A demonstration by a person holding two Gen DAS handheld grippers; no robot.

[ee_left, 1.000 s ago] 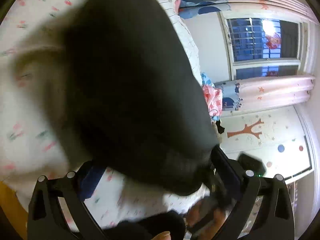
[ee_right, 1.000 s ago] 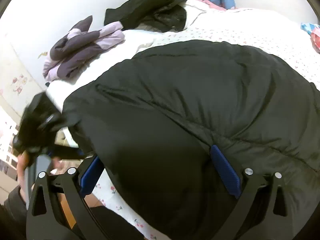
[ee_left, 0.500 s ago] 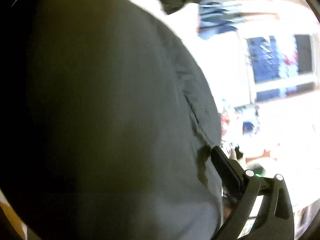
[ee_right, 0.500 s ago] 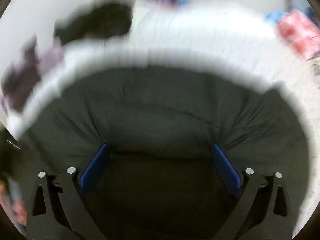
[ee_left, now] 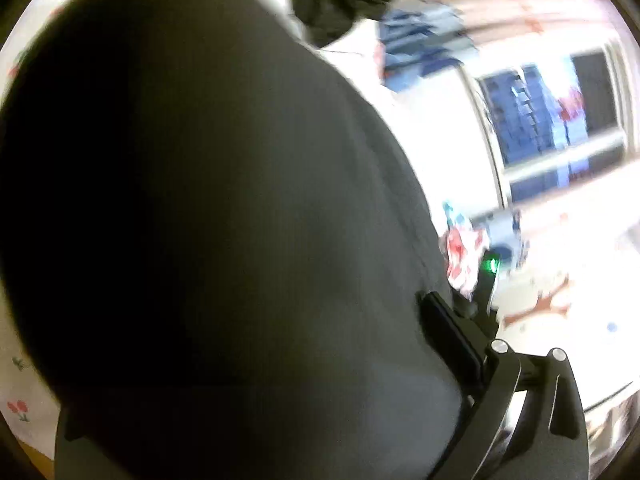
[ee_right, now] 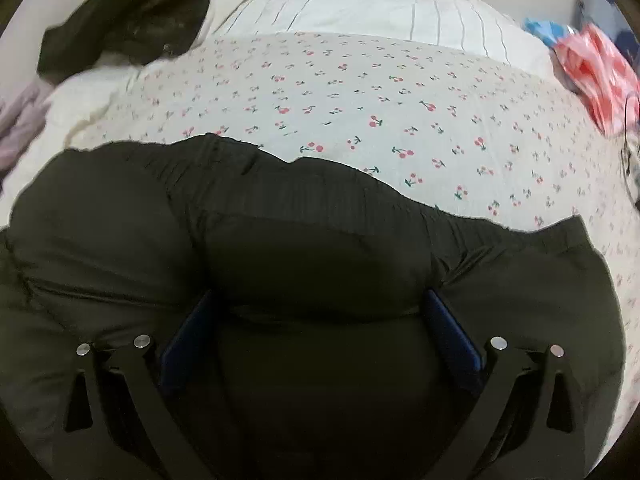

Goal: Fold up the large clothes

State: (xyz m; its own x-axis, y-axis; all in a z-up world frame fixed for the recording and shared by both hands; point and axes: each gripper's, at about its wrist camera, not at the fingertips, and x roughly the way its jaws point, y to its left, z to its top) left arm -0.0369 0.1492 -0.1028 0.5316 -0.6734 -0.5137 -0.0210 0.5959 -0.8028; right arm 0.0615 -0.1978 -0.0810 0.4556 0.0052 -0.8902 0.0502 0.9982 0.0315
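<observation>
Puffy black padded jacket lies on cherry-print bed sheet. Right claw spread wide, jacket bulk w/in it, prob. to press fold. Left claw: jacket hides it, can't tell.

The left gripper's left finger is hidden by the black jacket; the window is blurred by motion.

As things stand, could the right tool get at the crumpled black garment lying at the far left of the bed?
Probably not yet. The right tool has its jaws apart with the puffy black padded jacket bulging between them, and the cherry-print bedsheet stretches between it and the crumpled black garment.
</observation>
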